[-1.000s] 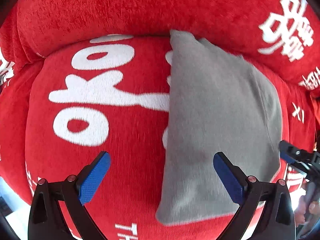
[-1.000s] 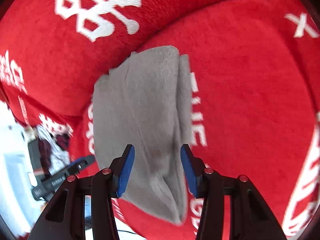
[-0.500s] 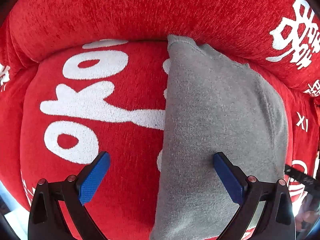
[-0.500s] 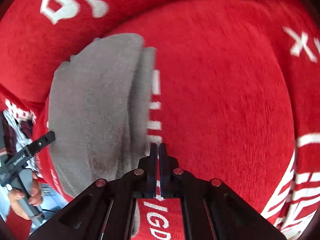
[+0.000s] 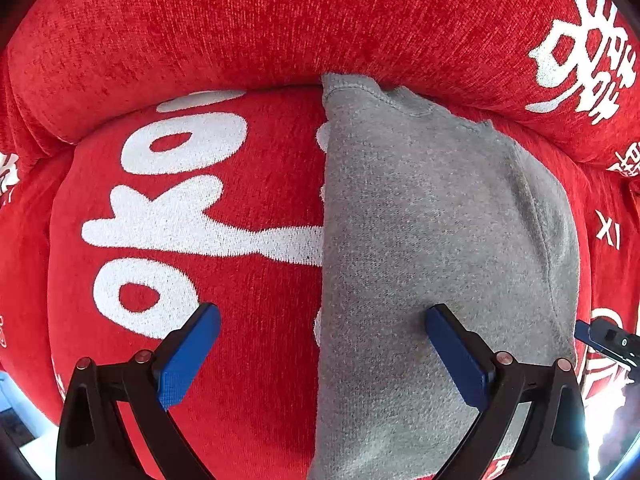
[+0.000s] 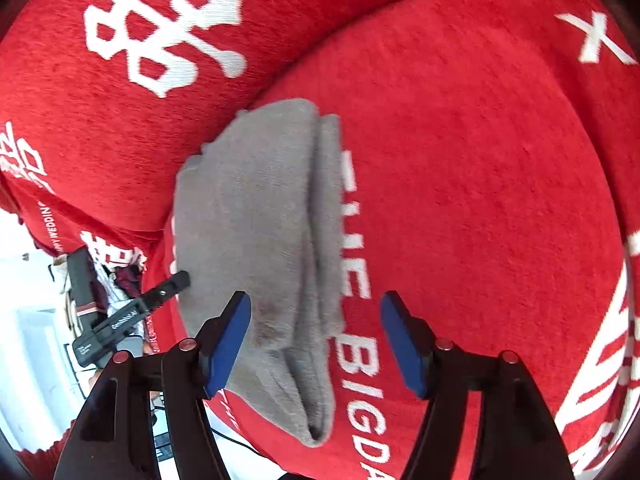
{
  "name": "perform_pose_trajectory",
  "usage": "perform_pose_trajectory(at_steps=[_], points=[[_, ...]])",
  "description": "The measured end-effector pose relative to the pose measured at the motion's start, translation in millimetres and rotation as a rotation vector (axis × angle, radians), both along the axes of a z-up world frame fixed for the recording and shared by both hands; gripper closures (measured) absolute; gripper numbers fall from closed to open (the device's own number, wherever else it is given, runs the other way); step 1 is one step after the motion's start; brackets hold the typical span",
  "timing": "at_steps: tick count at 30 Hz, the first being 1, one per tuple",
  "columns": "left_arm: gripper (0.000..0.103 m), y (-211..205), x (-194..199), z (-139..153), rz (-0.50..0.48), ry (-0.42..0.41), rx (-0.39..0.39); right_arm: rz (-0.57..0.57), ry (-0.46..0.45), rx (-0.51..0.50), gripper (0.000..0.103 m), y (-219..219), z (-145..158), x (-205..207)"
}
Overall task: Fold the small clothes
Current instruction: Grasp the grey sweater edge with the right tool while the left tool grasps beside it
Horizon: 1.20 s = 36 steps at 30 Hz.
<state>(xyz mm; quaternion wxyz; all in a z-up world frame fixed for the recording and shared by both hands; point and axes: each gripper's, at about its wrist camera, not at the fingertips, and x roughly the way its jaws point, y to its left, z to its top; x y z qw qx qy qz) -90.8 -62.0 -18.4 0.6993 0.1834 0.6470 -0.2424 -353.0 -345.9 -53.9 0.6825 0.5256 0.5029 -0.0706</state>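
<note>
The grey garment lies folded into a long strip on the red sofa seat, its far end tucked against the backrest, its near end reaching the seat's front edge. It looks like soft knit: light, limp, several layers thick, likely to sag and unfold if I lift it by one layer. I judge the best hold is at the near end, pinching all layers together, or along the layered right edge.

My right gripper has just been opening and now stands released, the strip's right edge between its jaws but not pressed. My left gripper hangs wide open above, straddling the strip's straight left edge.

The seat is bare on both sides of the strip; the backrest blocks the far side, and the seat drops off in front.
</note>
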Motion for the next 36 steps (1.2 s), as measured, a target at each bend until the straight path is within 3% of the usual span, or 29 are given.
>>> perform_pose_trajectory(at_steps=[5, 11, 21, 36], points=[[0.000, -2, 2, -1, -0.017, 0.006, -0.012, 0.000, -0.010, 0.015, 0.031, 1, -4, 8], [0.000, 2, 14, -5, -0.038, 0.078, -0.114, -0.007, -0.024, 0.031, 0.031, -4, -8, 7], [0.000, -16, 18, -24, -0.070, 0.125, -0.121, -0.070, -0.069, 0.170, 0.031, -14, -35, 8], [0.000, -61, -4, -40, -0.124, 0.210, -0.184, 0.071, -0.169, 0.245, 0.031, -5, -45, 39]])
